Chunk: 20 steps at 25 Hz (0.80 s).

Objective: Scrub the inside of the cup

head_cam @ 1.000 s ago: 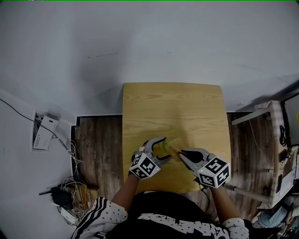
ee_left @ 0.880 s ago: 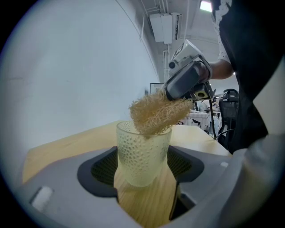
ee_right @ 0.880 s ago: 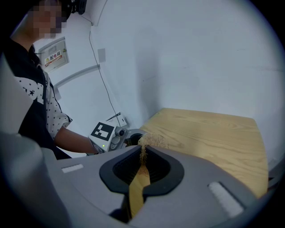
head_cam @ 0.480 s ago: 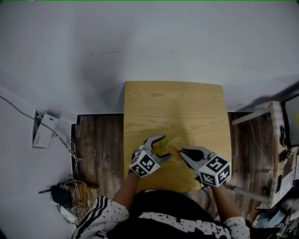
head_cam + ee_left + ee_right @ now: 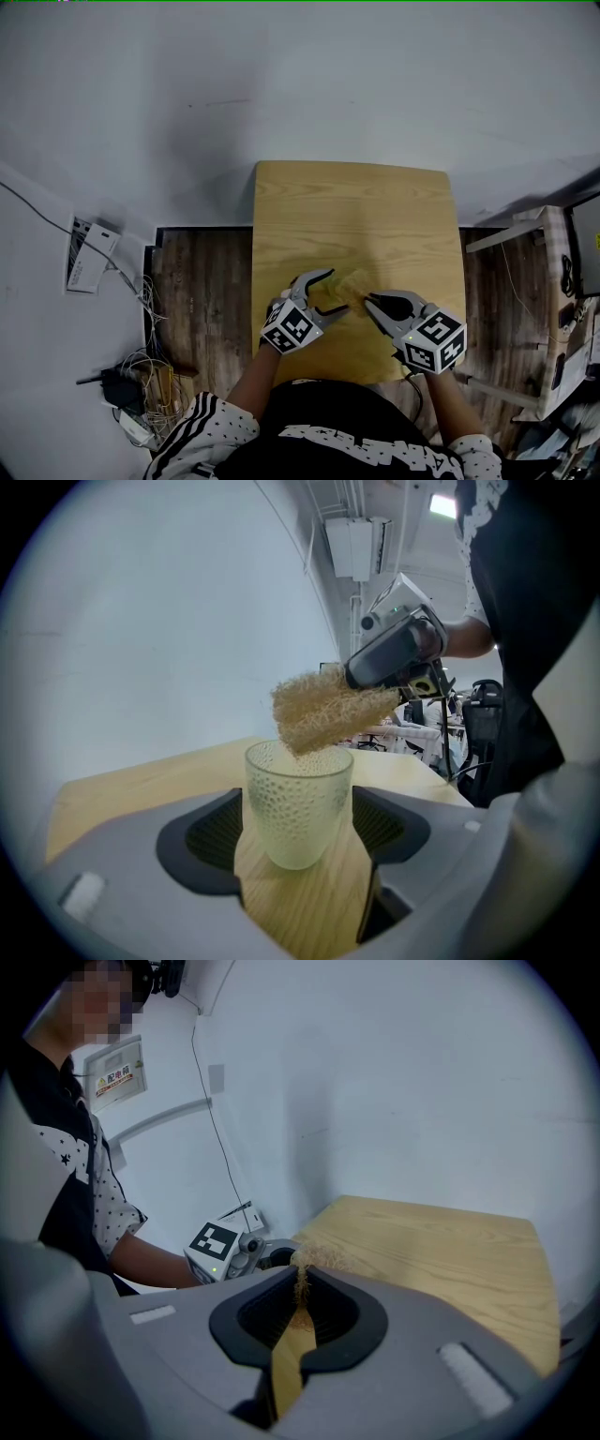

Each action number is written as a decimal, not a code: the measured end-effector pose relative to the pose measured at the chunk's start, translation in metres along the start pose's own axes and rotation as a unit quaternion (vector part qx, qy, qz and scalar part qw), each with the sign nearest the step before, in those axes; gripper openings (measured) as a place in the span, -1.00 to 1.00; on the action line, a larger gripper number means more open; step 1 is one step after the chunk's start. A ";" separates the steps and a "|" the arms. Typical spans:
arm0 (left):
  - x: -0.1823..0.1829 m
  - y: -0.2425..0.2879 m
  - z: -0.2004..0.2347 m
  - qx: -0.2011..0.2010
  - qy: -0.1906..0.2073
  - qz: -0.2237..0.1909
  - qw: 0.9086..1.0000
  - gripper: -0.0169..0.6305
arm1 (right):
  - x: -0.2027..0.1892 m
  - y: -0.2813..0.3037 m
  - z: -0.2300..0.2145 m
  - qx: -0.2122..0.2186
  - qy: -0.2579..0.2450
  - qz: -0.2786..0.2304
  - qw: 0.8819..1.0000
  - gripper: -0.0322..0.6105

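Where the head view looks down on the pale wooden table (image 5: 375, 216), both tools meet over its near half: the left gripper (image 5: 330, 296) comes in from the left with its jaws spread wide around a yellowish translucent cup (image 5: 328, 298), and the right gripper (image 5: 368, 300) comes in from the right with its jaws drawn almost together on a tan fibrous sponge (image 5: 354, 281) that lies just beside the cup. A tangle of cables (image 5: 141, 389) lies on the dark plank floor (image 5: 202, 300) to the left of the table. Seen from the left gripper view, the cup is frosted with a dimpled pattern, stands upright between the two dark pads, and each pad sits against one of its sides, so the grip is on the cup; the wood of the table shows beneath its base. Above it the sponge hangs tilted from the tips of the other tool, and its lower corner reaches the cup's mouth, though whether it dips below the rim cannot be told. From the right gripper view, the jaws are pressed nearly shut and pinch a thin edge of the sponge between them, with its frayed end poking out past the tips; beyond it shows the marker cube of the left tool, and the table runs off to the right.
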<state>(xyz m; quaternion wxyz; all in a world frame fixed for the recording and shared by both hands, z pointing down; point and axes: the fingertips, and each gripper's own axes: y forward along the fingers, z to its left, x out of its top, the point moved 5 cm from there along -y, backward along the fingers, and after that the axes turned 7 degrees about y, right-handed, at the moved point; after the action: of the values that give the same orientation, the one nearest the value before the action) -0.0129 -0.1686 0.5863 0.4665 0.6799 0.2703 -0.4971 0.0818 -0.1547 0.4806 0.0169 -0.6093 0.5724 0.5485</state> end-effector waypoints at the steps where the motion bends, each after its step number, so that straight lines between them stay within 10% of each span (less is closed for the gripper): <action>1: 0.001 -0.002 0.000 0.003 0.002 -0.002 1.000 0.13 | 0.001 0.000 0.000 -0.002 0.000 -0.004 1.000 -0.79; 20: 0.036 -0.067 0.002 0.069 0.003 -0.057 0.996 0.10 | 0.003 -0.011 0.022 -0.016 0.003 -0.092 0.996 -0.79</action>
<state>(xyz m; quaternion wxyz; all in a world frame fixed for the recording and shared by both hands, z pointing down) -0.0568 -0.1455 0.5286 0.3883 0.6959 0.2748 -0.5380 0.0746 -0.1383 0.4627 0.0560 -0.6608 0.5056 0.5519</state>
